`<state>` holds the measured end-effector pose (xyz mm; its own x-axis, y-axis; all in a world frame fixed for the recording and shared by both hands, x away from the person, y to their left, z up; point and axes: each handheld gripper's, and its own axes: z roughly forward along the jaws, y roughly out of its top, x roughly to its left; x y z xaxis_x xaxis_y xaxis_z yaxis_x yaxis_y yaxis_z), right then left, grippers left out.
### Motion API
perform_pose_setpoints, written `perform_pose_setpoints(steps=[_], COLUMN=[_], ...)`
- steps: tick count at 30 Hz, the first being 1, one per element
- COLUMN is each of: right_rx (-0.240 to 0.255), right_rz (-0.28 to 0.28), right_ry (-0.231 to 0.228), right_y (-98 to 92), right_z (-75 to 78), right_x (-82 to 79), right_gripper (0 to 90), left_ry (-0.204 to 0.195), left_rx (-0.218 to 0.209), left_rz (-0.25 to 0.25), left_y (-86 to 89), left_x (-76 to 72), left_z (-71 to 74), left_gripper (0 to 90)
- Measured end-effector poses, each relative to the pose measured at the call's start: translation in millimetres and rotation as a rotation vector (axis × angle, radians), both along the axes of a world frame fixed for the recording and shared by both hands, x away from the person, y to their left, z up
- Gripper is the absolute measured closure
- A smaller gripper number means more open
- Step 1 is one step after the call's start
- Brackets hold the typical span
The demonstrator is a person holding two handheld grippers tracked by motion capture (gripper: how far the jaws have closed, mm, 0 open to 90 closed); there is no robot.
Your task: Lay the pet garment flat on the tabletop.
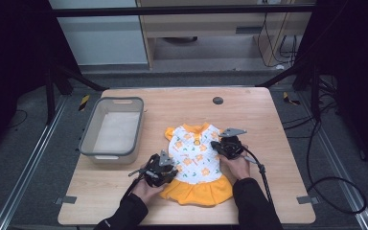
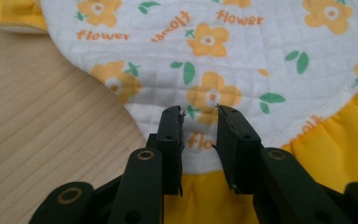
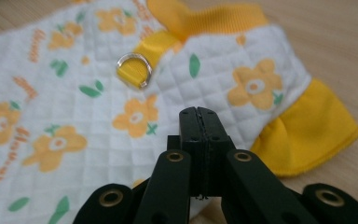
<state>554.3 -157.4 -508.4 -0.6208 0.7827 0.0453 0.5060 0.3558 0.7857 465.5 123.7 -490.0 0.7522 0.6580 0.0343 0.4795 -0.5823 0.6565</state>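
Clothing, a small dress in white and yellow printed "flower", lies flat on the wooden surface. Left hand-held gripper sits over its waist, jaws slightly parted; right hand-held gripper is closed over the shoulder. A grey bin stands left; dark frame rails surround.

Quilted cloth dress with a shiny metal ring lies on matt wood-grain table.
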Motion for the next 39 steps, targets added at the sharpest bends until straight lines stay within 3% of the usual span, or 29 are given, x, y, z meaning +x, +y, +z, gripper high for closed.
perform_pose_setpoints(steps=[6,10,13,14,15,17,21,23,26,30,35,39], right_rx=[-0.024,-0.019,-0.018,-0.009,0.038,0.044,0.082,0.087,0.048,-0.002,0.006,0.071], right_rz=[-0.076,-0.086,-0.070,-0.070,-0.058,-0.045,0.014,0.044,0.074,0.072,0.064,0.057], right_ry=[-0.019,-0.010,-0.013,-0.024,-0.033,-0.043,-0.030,-0.014,0.016,0.059,0.052,0.005], right_y=[-3.1,-2.9,-2.9,-3.7,-6.0,-7.1,-8.5,-9.3,-10.1,-9.8,-9.6,-17.1], right_z=[-0.1,0.1,1.8,3.6,9.7,13.3,25.3,25.6,17.2,4.8,4.3,16.6], right_x=[0.7,-0.2,-1.4,-3.2,-8.2,-11.1,-30.9,-43.1,-57.4,-60.8,-62.4,-70.1], right_gripper=[90.0,90.0,90.0,90.0,90.0,90.0,90.0,90.0,90.0,90.0,90.0,89.8], left_ry=[0.014,0.004,-0.009,-0.023,-0.031,-0.052,-0.050,-0.023,-0.011,0.002,-0.013,-0.048], left_rx=[-0.001,-0.007,-0.022,-0.041,-0.055,-0.064,-0.057,-0.023,-0.036,-0.031,-0.024,-0.057], left_rz=[-0.024,-0.022,-0.014,-0.004,0.005,0.029,0.065,0.078,0.083,0.088,0.089,0.085], left_y=[3.0,2.7,2.5,3.0,3.6,3.6,2.7,2.1,4.3,5.2,6.6,12.0], left_x=[-13.8,-16.9,-12.9,-9.9,-5.8,3.4,21.4,26.5,28.0,26.4,21.6,13.3], left_z=[0.4,0.0,5.1,8.8,12.6,17.2,11.4,2.5,-1.6,-0.7,1.1,10.6], left_gripper=[71.9,71.9,69.9,69.4,68.6,68.4,68.4,68.5,68.6,68.5,67.8,62.4])
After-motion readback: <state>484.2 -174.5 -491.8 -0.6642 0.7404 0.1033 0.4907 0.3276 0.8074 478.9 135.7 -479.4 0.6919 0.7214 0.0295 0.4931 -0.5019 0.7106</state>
